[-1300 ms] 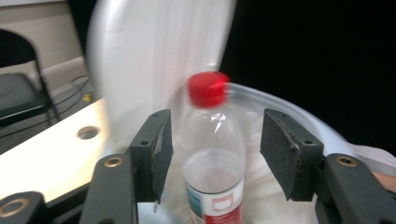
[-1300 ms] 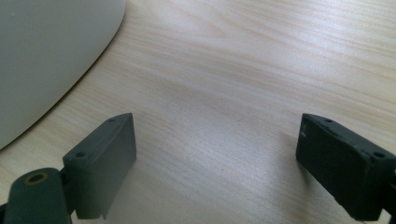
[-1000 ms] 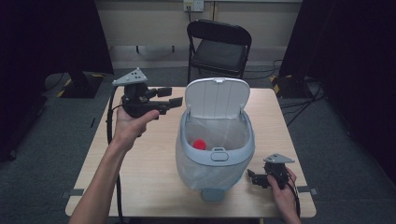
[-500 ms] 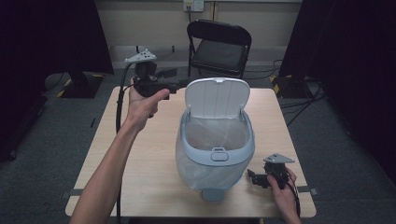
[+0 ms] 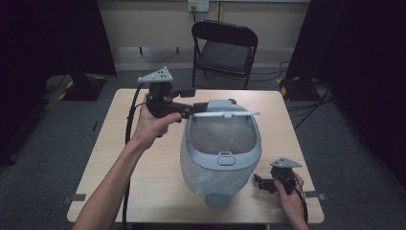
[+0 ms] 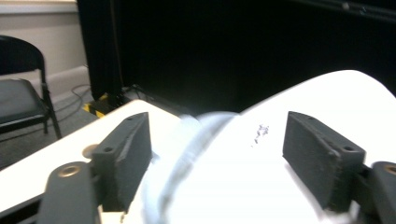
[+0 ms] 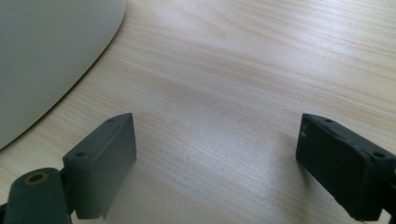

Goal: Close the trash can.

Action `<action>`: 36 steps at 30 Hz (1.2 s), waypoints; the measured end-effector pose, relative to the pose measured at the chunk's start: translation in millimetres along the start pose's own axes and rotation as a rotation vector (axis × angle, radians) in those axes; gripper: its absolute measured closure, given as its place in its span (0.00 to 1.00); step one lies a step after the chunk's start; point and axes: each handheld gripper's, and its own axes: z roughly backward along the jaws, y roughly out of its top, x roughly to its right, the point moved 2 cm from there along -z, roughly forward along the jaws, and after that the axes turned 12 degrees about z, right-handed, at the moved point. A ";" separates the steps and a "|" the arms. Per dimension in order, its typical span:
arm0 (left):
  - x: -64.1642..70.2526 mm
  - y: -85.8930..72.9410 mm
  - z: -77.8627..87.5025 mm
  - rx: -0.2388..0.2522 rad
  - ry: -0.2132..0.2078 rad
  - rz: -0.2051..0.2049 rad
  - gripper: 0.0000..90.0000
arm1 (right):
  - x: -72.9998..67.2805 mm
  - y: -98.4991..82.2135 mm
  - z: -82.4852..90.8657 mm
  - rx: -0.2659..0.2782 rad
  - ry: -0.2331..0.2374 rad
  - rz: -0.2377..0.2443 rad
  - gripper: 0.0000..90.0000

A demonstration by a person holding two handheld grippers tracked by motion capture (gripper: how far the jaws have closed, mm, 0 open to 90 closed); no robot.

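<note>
In the high view, a pale bin (image 5: 220,153) stands on the middle of the tabletop (image 5: 119,158), its lid (image 5: 225,114) tipped to about level over the opening. The left tongs (image 5: 197,108) reach the lid's back left edge; whether they touch it cannot be told here. The right tongs (image 5: 261,182) rest on the tabletop just beside the bin's front right. A chair (image 5: 224,48) stands behind the tabletop.

In the left gripper view, the left tongs (image 6: 217,154) stand wide, having just been opening, with the white lid (image 6: 280,186) lying between the jaws, not pinched.

In the right gripper view, the right tongs (image 7: 215,168) gape wide over bare tabletop (image 7: 233,70), holding nothing; the bin (image 7: 46,56) shows at the upper left.
</note>
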 end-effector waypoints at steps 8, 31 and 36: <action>28.0 -27.2 -14.7 -0.086 -0.001 -0.074 0.25 | -0.1 0.0 0.0 0.000 0.000 -0.001 0.12; 62.6 -49.8 -35.1 -0.151 0.006 -0.241 0.17 | -0.8 0.1 0.0 -0.004 -0.003 -0.006 0.12; 61.6 -51.5 -31.4 -0.128 0.004 -0.223 0.21 | -0.6 0.2 -0.1 -0.003 -0.004 -0.004 0.12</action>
